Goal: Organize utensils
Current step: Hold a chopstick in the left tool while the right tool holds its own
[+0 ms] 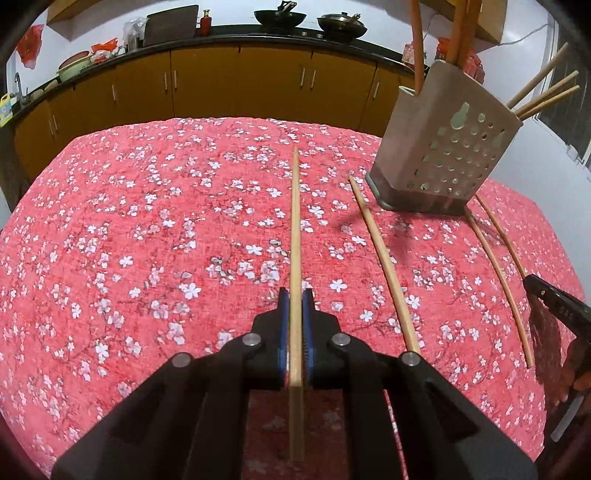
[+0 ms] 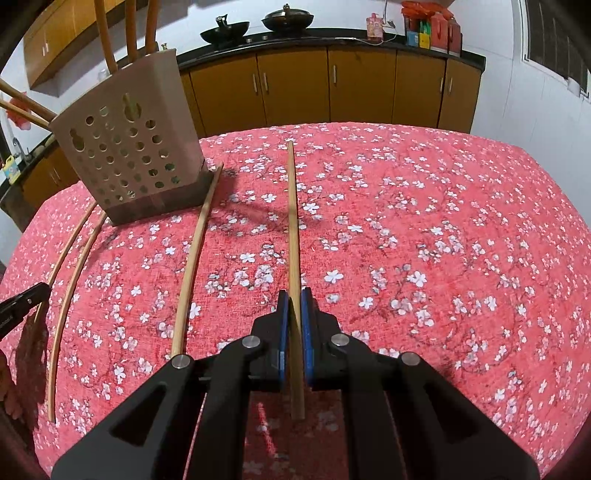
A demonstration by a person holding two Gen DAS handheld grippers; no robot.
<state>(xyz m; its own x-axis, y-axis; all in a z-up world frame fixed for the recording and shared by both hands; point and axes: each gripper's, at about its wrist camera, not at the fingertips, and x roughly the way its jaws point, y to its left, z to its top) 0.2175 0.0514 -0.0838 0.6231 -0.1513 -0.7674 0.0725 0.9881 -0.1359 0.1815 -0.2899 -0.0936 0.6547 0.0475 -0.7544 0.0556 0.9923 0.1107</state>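
Observation:
My left gripper (image 1: 295,295) is shut on a wooden chopstick (image 1: 294,221) that runs straight ahead over the red floral tablecloth (image 1: 147,240). My right gripper (image 2: 294,295) is shut on another chopstick (image 2: 292,221), likewise pointing forward. Two more chopsticks (image 1: 384,266) (image 1: 498,284) lie on the cloth between the grippers, the nearer one to my right gripper being the chopstick (image 2: 195,258). A beige perforated utensil holder (image 1: 443,147) (image 2: 129,147) stands behind them, with chopsticks and orange handles sticking out. Each gripper shows at the other view's edge: right gripper (image 1: 533,288), left gripper (image 2: 38,293).
Behind the table runs a dark kitchen counter (image 1: 258,33) over yellow-brown cabinets (image 2: 332,88), with two woks (image 1: 280,16) on it. The table's far edge (image 1: 221,120) lies just past the chopstick tips. A window (image 2: 554,40) is at the right wall.

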